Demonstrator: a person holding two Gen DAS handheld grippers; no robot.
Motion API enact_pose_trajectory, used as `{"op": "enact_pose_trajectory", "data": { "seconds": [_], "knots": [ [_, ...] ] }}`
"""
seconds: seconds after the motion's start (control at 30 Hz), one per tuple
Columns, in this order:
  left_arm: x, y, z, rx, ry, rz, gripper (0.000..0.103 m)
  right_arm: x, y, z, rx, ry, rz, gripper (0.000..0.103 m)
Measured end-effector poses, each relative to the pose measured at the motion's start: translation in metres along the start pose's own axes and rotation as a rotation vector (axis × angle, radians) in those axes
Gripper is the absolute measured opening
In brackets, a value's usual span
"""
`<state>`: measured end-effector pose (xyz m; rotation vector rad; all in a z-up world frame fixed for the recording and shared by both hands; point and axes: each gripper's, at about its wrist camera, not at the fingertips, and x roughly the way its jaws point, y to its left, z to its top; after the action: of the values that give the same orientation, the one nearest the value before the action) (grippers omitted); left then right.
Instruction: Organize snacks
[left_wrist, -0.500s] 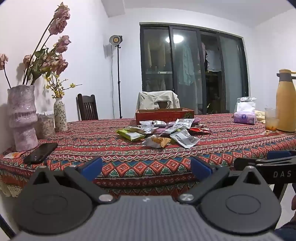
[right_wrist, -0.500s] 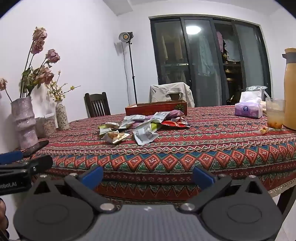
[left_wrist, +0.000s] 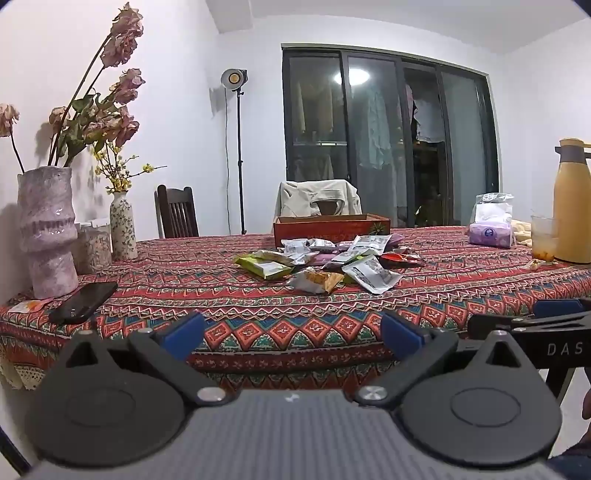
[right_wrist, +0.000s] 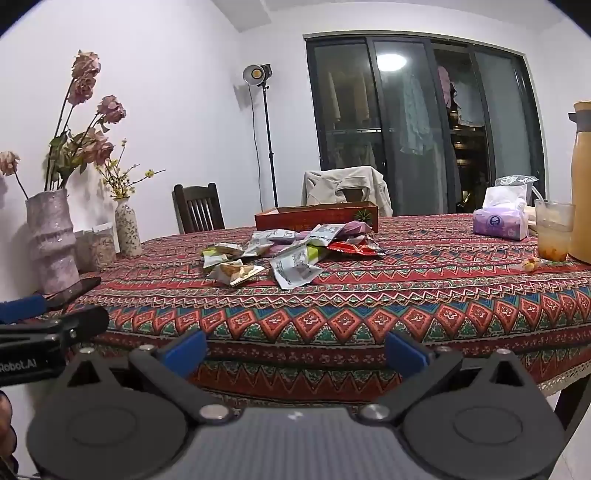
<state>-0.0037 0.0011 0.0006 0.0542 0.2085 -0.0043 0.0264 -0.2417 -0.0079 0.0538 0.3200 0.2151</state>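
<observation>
We see the snack packets (left_wrist: 325, 264) lying in a loose heap near the middle of the worktop (left_wrist: 258, 314), on its red patterned cloth. A white printed packet (right_wrist: 295, 271) and a packet with an orange picture (right_wrist: 236, 272) lie nearest us; a green one (left_wrist: 264, 266) lies at the left of the heap and a red one (right_wrist: 351, 248) at its right. Just behind the heap stands a low red box (left_wrist: 332, 227), open at the top. We hold the left claw (left_wrist: 291, 330) and the right claw (right_wrist: 295, 350) side by side off the near edge of the worktop, well apart from the packets, both spread wide with nothing between their blue pads. To the right stand a purple tissue pack (right_wrist: 500, 223), a plastic cup (right_wrist: 554, 230) and a yellow jug (left_wrist: 574, 199). At the left a black phone (left_wrist: 85, 301) lies by a tall vase of dried roses (left_wrist: 48, 229), with a smaller flowered vase (left_wrist: 122, 225) beyond.
</observation>
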Motion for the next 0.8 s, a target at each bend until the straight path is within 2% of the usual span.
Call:
{"op": "enact_pose_trajectory", "data": {
  "seconds": [0.8],
  "knots": [
    [0.0005,-0.0006,0.0,0.001,-0.005,0.001,0.103,-0.0063,-0.0037,0.001,0.001,-0.005,0.0,0.103]
  ]
}}
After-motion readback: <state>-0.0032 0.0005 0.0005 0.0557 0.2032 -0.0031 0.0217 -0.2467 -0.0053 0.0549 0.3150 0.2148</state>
